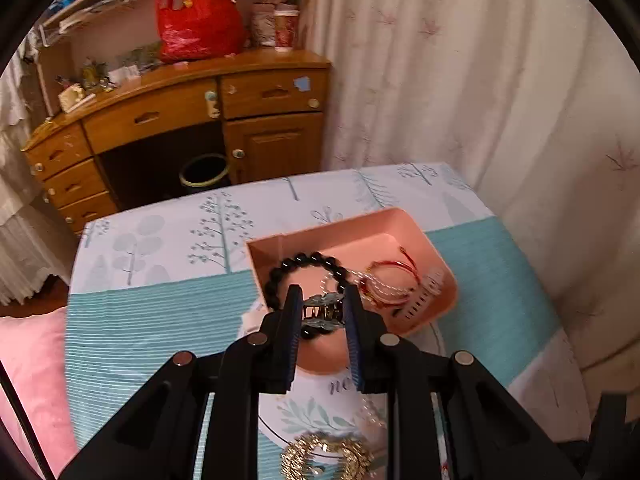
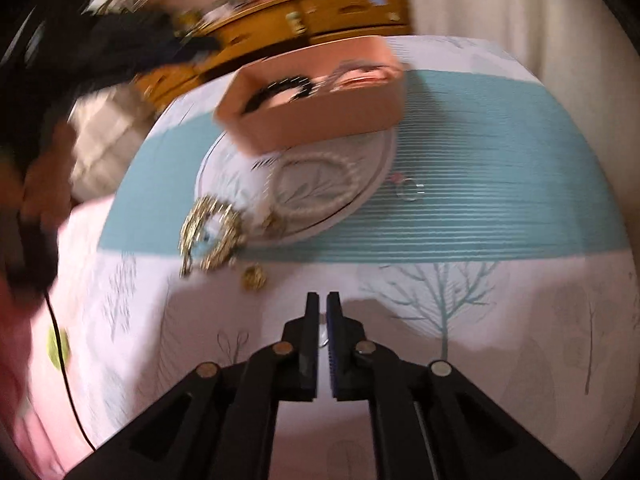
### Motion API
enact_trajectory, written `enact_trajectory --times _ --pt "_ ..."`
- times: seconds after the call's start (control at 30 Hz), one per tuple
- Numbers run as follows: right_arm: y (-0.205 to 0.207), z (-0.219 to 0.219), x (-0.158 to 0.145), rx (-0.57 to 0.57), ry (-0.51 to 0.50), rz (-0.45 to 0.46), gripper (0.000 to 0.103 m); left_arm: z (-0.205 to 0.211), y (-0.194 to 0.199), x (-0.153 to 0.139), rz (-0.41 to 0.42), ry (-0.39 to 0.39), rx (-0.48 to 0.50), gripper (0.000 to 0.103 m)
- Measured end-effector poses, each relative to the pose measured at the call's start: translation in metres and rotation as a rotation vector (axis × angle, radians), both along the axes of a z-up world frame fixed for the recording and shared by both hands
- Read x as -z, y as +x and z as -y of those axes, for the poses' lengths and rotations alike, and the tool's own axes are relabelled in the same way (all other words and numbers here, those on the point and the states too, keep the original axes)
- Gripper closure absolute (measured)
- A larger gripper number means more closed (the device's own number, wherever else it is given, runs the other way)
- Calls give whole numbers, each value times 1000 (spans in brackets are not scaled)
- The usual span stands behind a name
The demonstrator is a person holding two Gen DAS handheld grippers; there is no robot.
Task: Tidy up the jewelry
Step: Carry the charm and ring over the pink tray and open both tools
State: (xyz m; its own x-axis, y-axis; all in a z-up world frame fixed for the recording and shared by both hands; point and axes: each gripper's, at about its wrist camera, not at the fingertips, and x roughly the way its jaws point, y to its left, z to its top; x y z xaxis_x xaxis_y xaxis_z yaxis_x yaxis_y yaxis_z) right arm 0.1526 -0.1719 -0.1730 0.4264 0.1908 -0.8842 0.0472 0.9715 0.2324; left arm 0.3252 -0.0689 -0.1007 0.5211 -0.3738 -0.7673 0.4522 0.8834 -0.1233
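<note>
The left gripper (image 1: pixel 323 312) pinches a silver hair clip (image 1: pixel 322 311) above the pink tray (image 1: pixel 440 264). At six o'clock from the tray, the right gripper (image 2: pixel 322 306) has its fingers nearly pressed together over the tablecloth (image 2: pixel 480 208).

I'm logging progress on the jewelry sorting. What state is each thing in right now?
left gripper: shut on a silver hair clip, held over the pink box
right gripper: shut, nothing clearly held
pink box: open, holds the black bead bracelet and red cord bracelet
pearl bracelet: lying on the plate
gold bracelet: overlapping the plate's edge
</note>
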Motion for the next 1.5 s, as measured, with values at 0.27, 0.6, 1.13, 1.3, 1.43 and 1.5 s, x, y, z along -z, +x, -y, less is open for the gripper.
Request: enact_trajectory --times 0.27,0.6,1.13,1.3,1.43,1.5 --pt "-10 -21 3 -164 -77 30 69 6 6 10 -27 25 -57 84" --pt "2 -7 7 -217 -54 -5 88 13 10 7 -28 32 -97 84" --pt "95 37 -65 -102 15 296 88 9 19 2 -9 -38 -197 84" --pt "112 44 -73 -90 26 355 87 12 17 1 7 -29 -212 55" --pt "122 43 -58 -107 22 280 87 10 15 -3 35 -16 -235 27" --pt "121 43 -57 -108 -1 289 86 5 16 -4 24 -26 -259 24"
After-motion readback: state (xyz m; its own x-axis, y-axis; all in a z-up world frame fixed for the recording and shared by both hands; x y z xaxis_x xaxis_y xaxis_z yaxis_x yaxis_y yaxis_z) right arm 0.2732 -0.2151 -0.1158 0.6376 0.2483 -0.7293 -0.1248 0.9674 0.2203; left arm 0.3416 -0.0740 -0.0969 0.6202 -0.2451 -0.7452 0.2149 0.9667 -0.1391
